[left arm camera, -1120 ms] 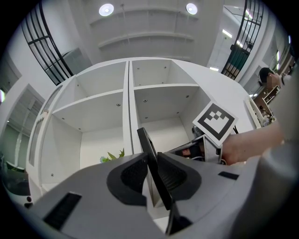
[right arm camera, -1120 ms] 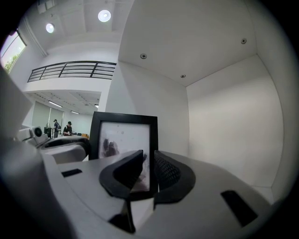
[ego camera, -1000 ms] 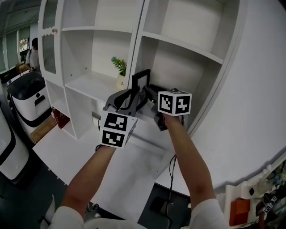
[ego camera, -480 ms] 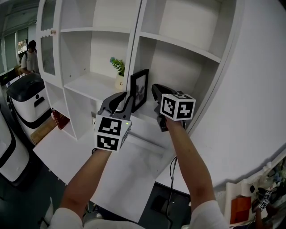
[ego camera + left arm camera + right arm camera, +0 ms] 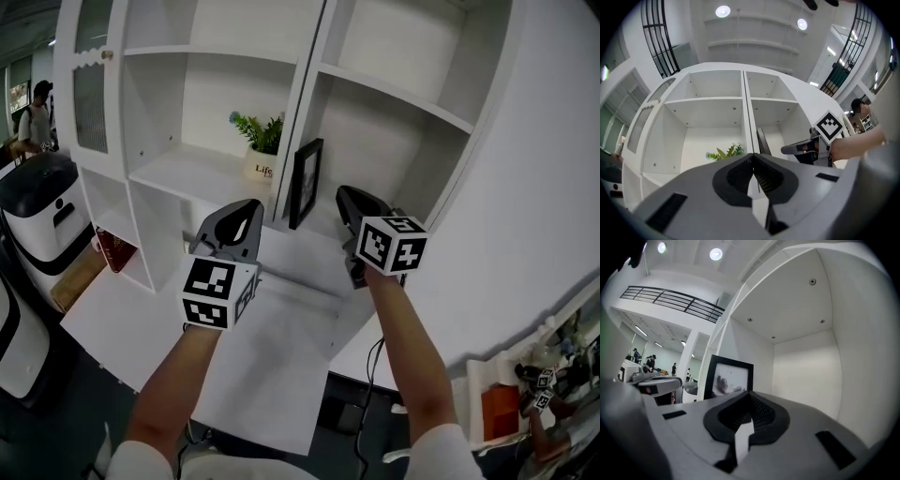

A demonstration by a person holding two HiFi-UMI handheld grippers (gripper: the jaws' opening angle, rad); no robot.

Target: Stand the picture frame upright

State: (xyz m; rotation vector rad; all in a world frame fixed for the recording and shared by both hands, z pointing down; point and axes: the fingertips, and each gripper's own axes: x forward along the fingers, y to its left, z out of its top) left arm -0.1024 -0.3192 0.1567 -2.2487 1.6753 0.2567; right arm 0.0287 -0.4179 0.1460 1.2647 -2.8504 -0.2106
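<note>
1. So, the picture frame stood upright on the lower shelf of the white shelf unit. It was in the right-hand compartment, tucked just beside the vertical divider. From the head view you mostly saw its black edge.
2. In the right gripper view the picture frame faced the camera. It had a black border and a pale picture with some dark smudgy shapes in it. Nothing was touching it.
3. The left gripper hung in front of the shelf, roughly in line with the divider and clear of the frame. Its jaws had just been closing, and its own view showed the left gripper clenched tip to tip with nothing between them.
4. Same deal with the right gripper. It sat in front of the right compartment, near the frame but apart from it. Its jaws had just been closing too, and the right gripper was clamped together on nothing.
5. A little potted plant sat in the left compartment, on the other side of the divider from the frame. From the left gripper view its leaves and the frame's thin edge peeked out just above the jaws.
6. Below both arms was a white table. Off to the left was a white and black machine, with a person far in the background.
</note>
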